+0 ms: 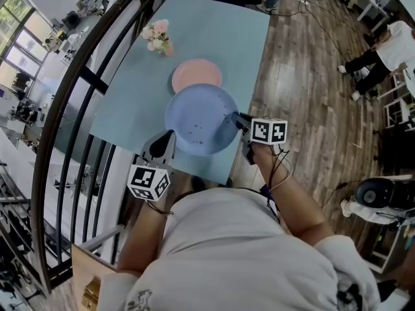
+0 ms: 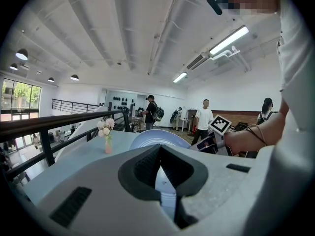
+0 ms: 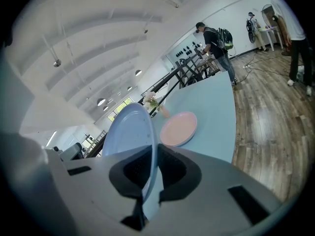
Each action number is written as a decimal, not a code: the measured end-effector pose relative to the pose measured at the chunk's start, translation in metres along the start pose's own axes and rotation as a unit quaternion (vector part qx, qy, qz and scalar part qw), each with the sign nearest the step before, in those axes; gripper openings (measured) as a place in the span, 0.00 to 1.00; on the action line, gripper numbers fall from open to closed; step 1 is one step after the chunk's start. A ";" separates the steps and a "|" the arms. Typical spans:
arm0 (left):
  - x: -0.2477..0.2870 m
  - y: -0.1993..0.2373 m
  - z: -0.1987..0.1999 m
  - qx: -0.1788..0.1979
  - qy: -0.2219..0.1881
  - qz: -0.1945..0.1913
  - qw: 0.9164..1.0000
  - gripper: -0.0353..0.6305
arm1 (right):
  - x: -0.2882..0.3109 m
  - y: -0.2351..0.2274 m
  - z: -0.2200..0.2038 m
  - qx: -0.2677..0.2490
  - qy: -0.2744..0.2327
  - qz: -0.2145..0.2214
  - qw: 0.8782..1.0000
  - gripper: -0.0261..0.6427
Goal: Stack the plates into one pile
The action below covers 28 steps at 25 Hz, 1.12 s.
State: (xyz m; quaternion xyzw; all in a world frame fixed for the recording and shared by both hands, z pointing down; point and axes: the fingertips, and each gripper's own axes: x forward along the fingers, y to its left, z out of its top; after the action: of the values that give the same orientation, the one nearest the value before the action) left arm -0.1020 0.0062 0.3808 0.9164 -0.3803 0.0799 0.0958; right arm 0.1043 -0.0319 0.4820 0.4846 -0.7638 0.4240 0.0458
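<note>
A large blue plate (image 1: 198, 118) hangs over the near end of the light blue table (image 1: 220, 31). My right gripper (image 1: 241, 122) is shut on its right rim. In the right gripper view the plate (image 3: 130, 141) stands edge-on between the pads of that gripper (image 3: 151, 149). A smaller pink plate (image 1: 196, 74) lies flat on the table just beyond it, also visible in the right gripper view (image 3: 178, 128). My left gripper (image 1: 165, 141) sits at the blue plate's near left rim. Its jaws (image 2: 160, 149) show a narrow gap, with the plate (image 2: 157, 137) just past the tips.
A small vase of pale flowers (image 1: 159, 37) stands at the table's far left corner. A dark metal railing (image 1: 78, 109) runs along the table's left side. Wooden floor (image 1: 311, 76) lies to the right, where people stand further off.
</note>
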 end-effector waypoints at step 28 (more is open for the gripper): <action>0.026 0.026 -0.026 -0.033 0.025 0.010 0.999 0.06 | 0.041 -0.034 0.016 0.026 0.029 -0.018 0.999 0.08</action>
State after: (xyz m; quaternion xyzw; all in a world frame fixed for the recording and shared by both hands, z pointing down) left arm -0.1045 -0.0230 0.4144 0.9067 -0.3892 0.0910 0.1348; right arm 0.1143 -0.0776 0.5120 0.4870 -0.7419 0.4566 0.0634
